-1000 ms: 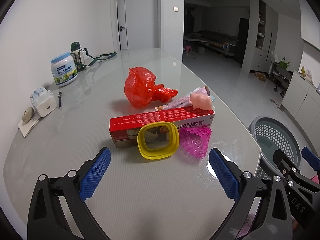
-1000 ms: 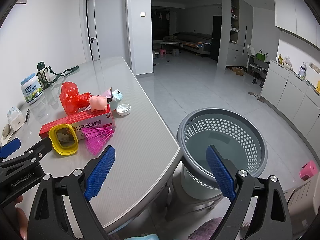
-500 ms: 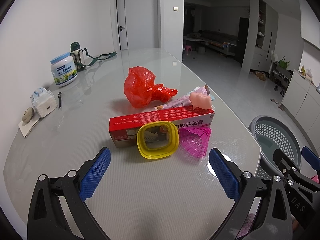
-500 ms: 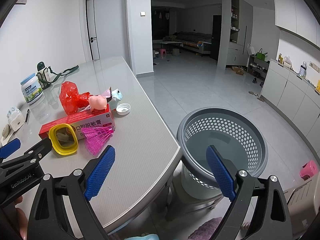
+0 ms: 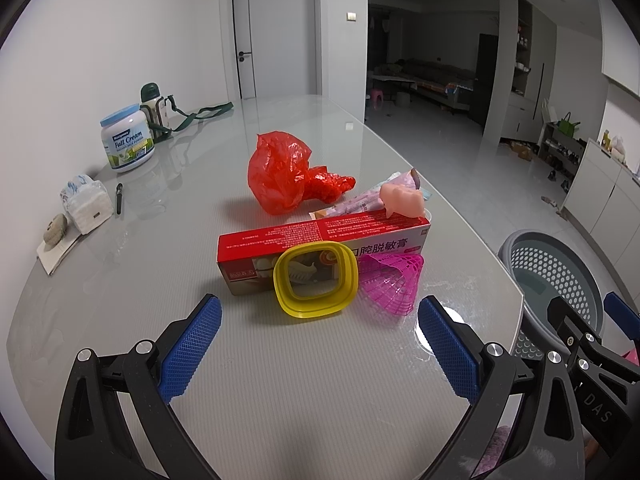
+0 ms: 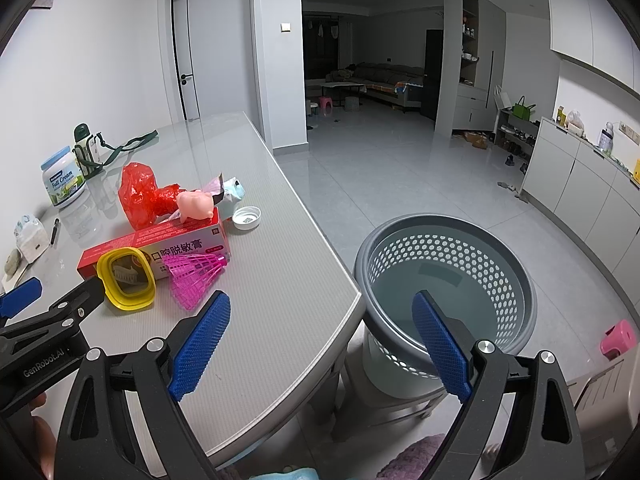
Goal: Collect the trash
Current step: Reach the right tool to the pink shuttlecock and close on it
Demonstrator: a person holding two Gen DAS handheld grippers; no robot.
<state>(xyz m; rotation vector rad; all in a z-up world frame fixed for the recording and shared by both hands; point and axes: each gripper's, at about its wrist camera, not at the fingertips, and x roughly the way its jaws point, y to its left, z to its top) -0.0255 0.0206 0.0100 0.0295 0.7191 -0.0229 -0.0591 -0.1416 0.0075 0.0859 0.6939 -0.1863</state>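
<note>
Lying crosswise before both gaping, empty tongs [image 5: 318, 338] [image 6: 320, 338], the red box [image 5: 320, 236].

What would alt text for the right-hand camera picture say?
An open two-finger gripper hangs over the table edge and a grey perforated basket on the floor. Left on the table: red box, yellow lid, red bag.

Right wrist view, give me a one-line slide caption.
Open right claw hovers between the trash-strewn table and the empty grey basket.
</note>
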